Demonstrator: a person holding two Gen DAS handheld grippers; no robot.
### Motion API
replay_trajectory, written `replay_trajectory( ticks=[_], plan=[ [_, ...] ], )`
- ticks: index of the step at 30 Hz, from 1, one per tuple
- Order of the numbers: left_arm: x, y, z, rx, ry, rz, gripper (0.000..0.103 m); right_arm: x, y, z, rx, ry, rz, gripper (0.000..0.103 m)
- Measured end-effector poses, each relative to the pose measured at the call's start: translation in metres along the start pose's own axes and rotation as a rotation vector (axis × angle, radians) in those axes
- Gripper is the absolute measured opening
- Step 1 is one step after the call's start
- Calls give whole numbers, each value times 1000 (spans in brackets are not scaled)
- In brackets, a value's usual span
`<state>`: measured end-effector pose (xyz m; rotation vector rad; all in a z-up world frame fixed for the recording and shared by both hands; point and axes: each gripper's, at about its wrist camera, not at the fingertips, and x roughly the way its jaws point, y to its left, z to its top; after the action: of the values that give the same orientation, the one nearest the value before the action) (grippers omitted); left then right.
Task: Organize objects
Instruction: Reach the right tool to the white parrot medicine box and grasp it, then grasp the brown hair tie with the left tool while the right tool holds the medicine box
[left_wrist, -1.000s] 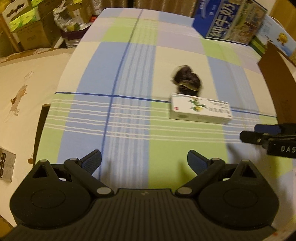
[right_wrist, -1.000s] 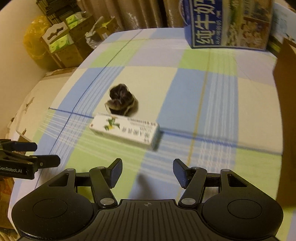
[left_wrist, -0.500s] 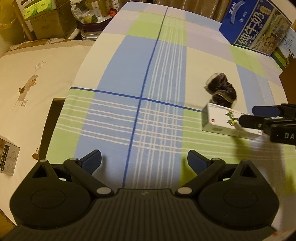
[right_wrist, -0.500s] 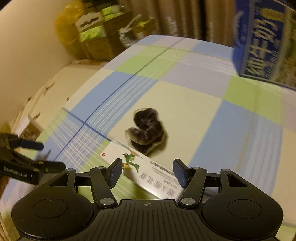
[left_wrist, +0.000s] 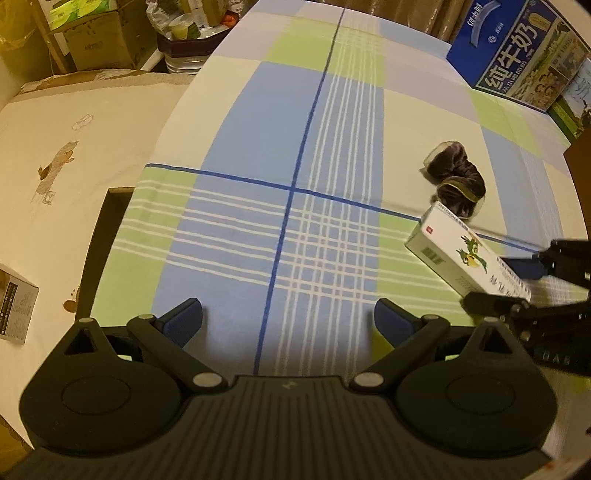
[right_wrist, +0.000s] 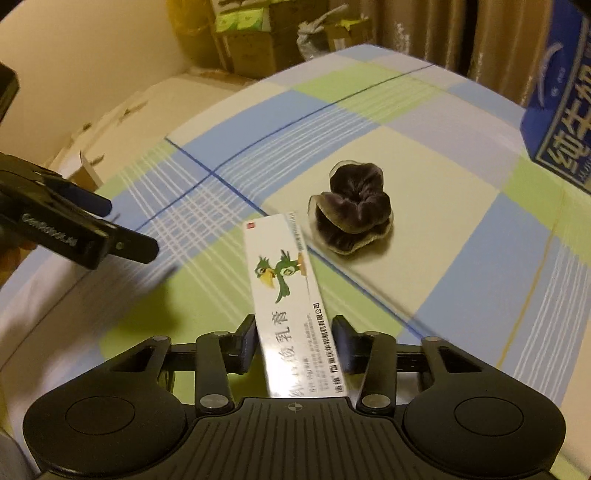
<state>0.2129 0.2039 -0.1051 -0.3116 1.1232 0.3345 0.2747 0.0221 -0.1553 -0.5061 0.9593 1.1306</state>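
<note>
A white medicine box (right_wrist: 284, 273) with a green bird print lies on the checked cloth (left_wrist: 295, 147), its long side pointing away from my right gripper (right_wrist: 293, 343). That gripper's two pads press the box's near end from either side. In the left wrist view the same box (left_wrist: 461, 258) sits at the right with the right gripper (left_wrist: 509, 286) clamped on its end. A dark velvet scrunchie (right_wrist: 354, 210) rests just beyond the box's far end, also visible in the left wrist view (left_wrist: 458, 181). My left gripper (left_wrist: 288, 317) hovers open over the cloth, holding nothing, left of the box.
A blue milk carton (left_wrist: 517, 59) stands at the far right of the cloth. Brown cardboard (left_wrist: 580, 177) rises at the right edge. Cardboard boxes (left_wrist: 92, 44) are stacked beyond the far left corner. A cream sheet (left_wrist: 55, 147) with a small box (left_wrist: 14, 306) lies to the left.
My right gripper moved forward onto the white box and its fingers narrowed onto the box's end. The left gripper drifted left and stayed open.
</note>
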Motion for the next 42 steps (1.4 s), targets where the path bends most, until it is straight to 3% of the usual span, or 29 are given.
replay_trajectory(
  ticks=[8,18,25,30,36,38,42],
  plan=[
    [5,-16,-2,51,9,-32,98,-26,2,-35,144,-27,-88,36],
    [13,-75,10,270,-74,-107,98,-67,-37,-80,449,-63,-427,36],
    [23,-110,40,361,-183,-140,97,-79,-51,-90,540,-78,-472,36],
    [40,-127,67,406,-201,-172,97,-81,-51,-97,546,-83,-472,36],
    [58,-132,81,461,-186,-225,84,-81,-53,-97,545,-82,-469,36],
    [61,-133,81,475,-174,-236,69,-80,-53,-96,546,-82,-467,36],
    [60,-131,75,494,-159,-239,56,-79,-55,-95,550,-83,-465,36]
  ],
)
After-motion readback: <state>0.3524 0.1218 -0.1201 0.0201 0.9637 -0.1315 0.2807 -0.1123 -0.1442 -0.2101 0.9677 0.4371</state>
